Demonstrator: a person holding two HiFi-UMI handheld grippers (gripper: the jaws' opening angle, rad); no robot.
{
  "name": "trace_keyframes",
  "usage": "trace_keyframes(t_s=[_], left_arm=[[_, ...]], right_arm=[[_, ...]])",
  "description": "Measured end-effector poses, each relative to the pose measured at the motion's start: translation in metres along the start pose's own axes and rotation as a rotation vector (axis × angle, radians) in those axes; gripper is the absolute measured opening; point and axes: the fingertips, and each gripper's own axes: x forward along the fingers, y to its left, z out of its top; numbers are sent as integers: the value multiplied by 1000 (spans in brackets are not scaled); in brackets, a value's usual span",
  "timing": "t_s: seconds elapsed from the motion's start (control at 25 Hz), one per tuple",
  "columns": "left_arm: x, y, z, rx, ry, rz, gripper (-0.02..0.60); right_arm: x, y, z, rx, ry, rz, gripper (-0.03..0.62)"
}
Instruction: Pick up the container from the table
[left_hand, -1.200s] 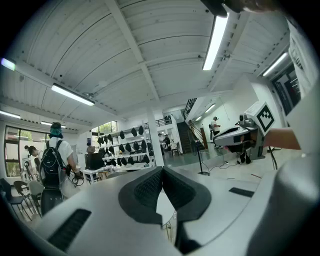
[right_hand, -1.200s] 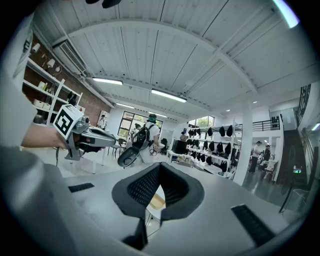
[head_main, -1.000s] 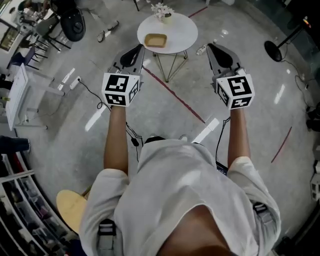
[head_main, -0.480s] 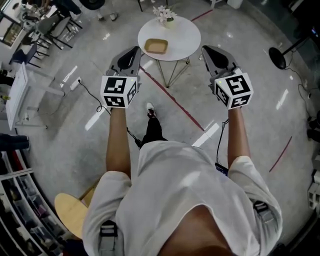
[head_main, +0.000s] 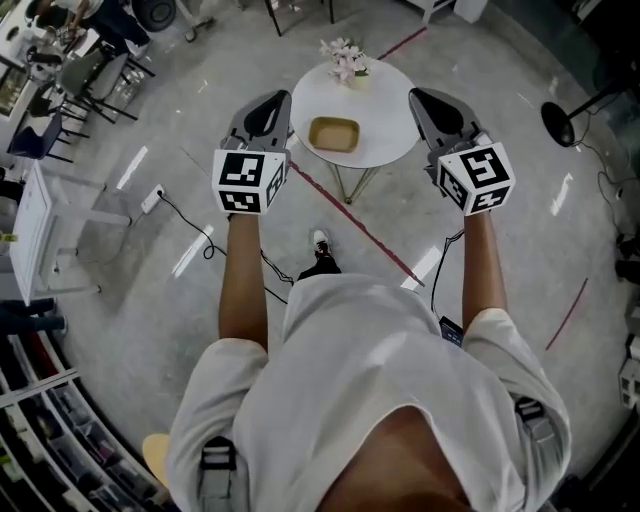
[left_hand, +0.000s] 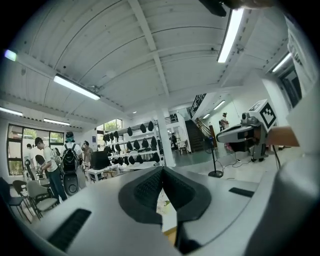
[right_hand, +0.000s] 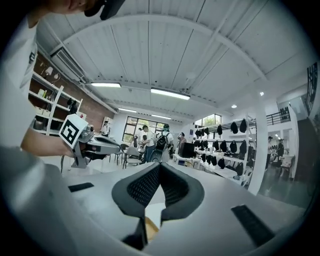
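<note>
A shallow tan container (head_main: 334, 133) lies on a small round white table (head_main: 385, 140) in the head view. My left gripper (head_main: 274, 99) hangs at the table's left edge and my right gripper (head_main: 426, 97) at its right edge, both held level above the rim and apart from the container. Each has its jaws shut with nothing between them. In the left gripper view the dark pads (left_hand: 150, 187) meet, and a sliver of the container (left_hand: 170, 235) shows beneath them. The right gripper view shows the same, with a tan corner of the container (right_hand: 150, 228) under the touching pads (right_hand: 145, 185).
A small pot of pale flowers (head_main: 346, 60) stands at the table's far edge. The table rests on thin wire legs (head_main: 352, 183) over a grey floor with a red line (head_main: 370, 235). Chairs (head_main: 90, 70) and a white rack (head_main: 40, 230) stand at the left, a floor stand (head_main: 565, 110) at the right.
The person has stepped forward. The table and container have come nearer, and both shut grippers now flank the tabletop instead of hanging short of it.
</note>
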Motion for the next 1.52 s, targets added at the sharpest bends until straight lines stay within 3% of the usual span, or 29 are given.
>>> trace_keyframes(t_s=[0.12,0.32,0.64,0.8,1.08,1.52], left_arm=[[28,32,-4,14,9,-13,17],[62,79,-16,-3,17,-26,17],[97,109,-68,-55,93,-25,17],[108,112,-100,-103,143,9,17],[105,98,-169,-232,259,92,17],[68,87,-267,-358,435,224,17]], right_arm=[[42,-11,4,50,-20,-17,14],[103,-15,1,42,11,-9,14],[173,-14,-51,38,147,81,15],[200,-7,-91,13,230,177,54],[225,22,-178,58,409,450,165],[225,80,-340,-56,747,690,188]])
